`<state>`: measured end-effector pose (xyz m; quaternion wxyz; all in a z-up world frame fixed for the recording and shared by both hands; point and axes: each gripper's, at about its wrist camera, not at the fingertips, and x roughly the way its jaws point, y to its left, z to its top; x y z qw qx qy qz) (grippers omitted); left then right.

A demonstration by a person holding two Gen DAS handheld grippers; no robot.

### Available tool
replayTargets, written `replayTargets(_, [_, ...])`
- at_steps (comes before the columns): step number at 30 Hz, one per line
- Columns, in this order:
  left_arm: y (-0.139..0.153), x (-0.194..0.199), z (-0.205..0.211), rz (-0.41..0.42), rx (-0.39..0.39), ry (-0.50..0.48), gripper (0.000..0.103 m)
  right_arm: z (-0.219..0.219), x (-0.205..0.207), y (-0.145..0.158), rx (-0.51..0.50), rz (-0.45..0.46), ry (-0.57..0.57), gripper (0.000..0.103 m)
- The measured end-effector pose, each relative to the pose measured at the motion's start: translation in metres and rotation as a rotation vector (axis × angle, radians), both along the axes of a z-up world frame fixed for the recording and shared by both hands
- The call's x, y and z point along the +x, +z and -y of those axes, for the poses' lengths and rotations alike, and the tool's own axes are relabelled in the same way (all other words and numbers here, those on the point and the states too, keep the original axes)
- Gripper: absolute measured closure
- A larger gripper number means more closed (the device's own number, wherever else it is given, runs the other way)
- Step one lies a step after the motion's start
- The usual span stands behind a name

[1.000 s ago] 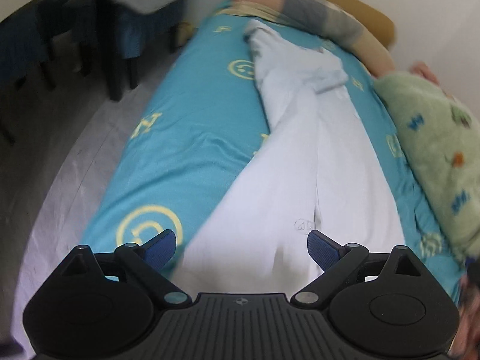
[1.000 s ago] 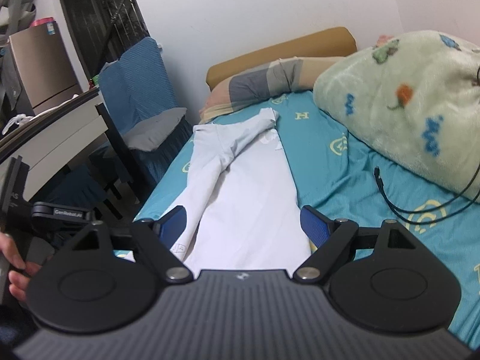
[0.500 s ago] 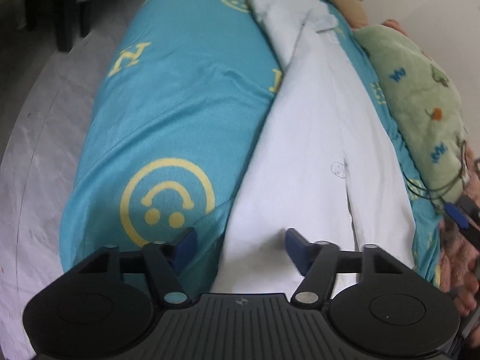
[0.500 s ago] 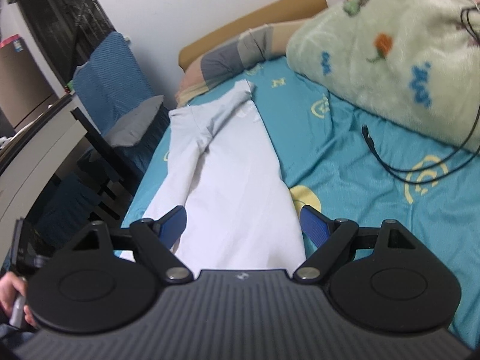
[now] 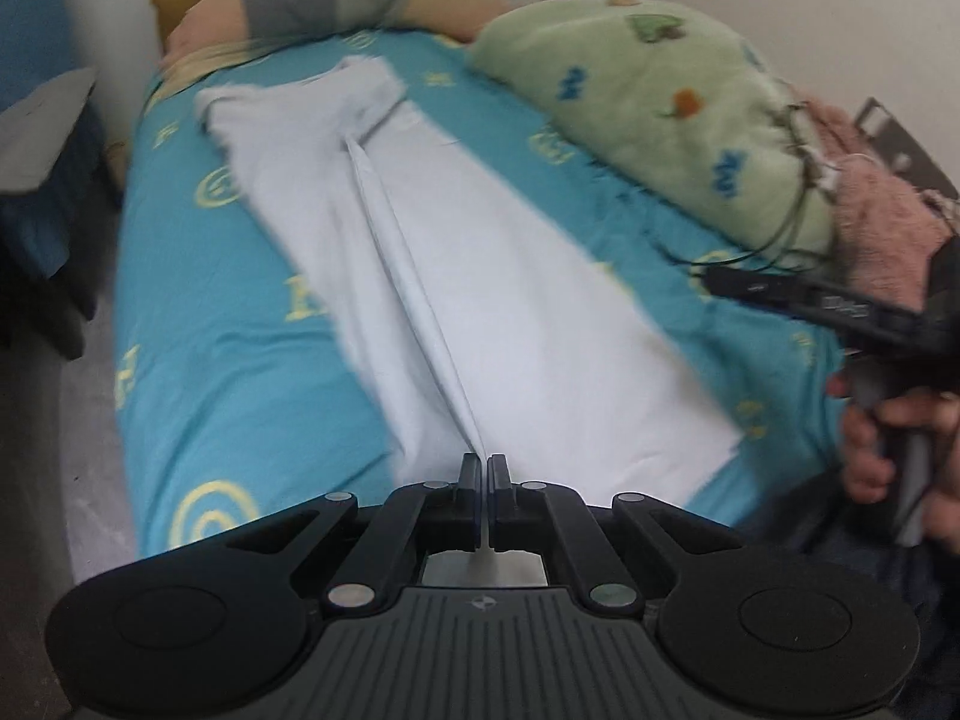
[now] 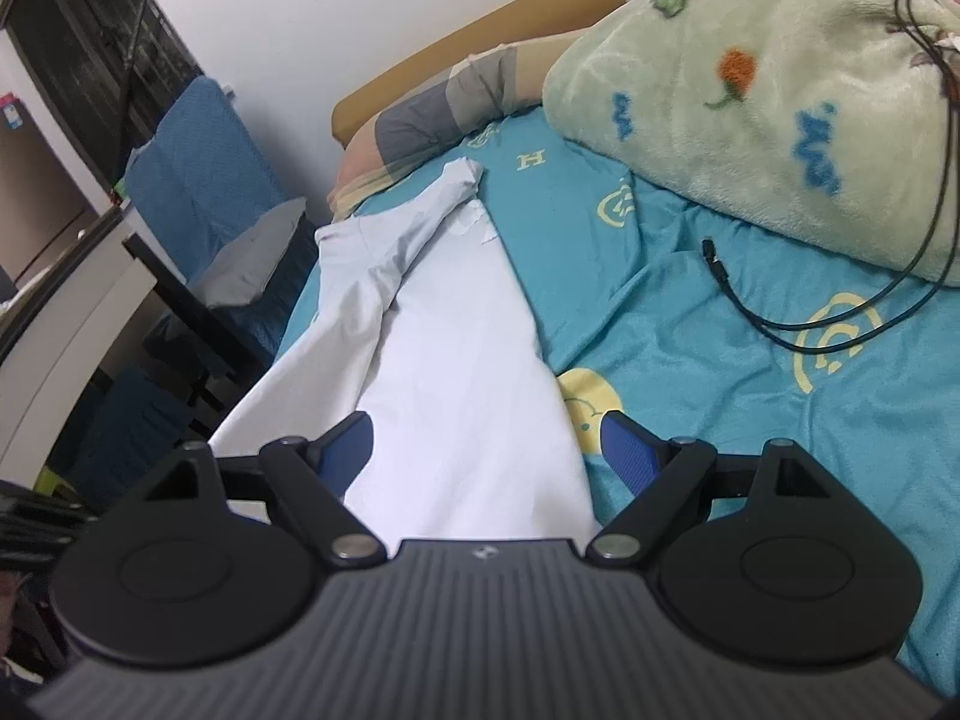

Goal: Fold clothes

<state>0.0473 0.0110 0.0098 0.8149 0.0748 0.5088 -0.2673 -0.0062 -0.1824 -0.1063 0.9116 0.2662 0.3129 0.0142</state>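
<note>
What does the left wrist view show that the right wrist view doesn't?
Left wrist only: the left hand-held gripper shut on the white garment's near edge, a taut ridge running up the cloth, a pink blanket, and the hand holding the right tool.

Right wrist only: the right hand-held gripper open above the garment, a blue chair, a cable plug.

Both: garment, teal sheet, green blanket, striped pillow.

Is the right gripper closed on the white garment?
No, the right gripper stands wide open, its blue pads apart above the long white cloth garment.
</note>
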Motion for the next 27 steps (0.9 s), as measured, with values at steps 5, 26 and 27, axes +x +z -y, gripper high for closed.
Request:
replayTargets(5, [-0.035, -0.015, 0.053, -0.068, -0.039, 0.05, 0.101, 0.014, 0.0, -0.004, 0.048, -0.008, -0.024, 0.019])
replayTargets(26, [-0.127, 0.01, -0.065, -0.26, -0.275, 0.74, 0.026, 0.027, 0.018, -0.072, 0.197, -0.289, -0.014, 0.019])
replayTargets(27, [-0.131, 0.013, -0.065, -0.271, -0.271, 0.75, 0.026, 0.025, 0.019, -0.073, 0.192, -0.298, -0.012, 0.019])
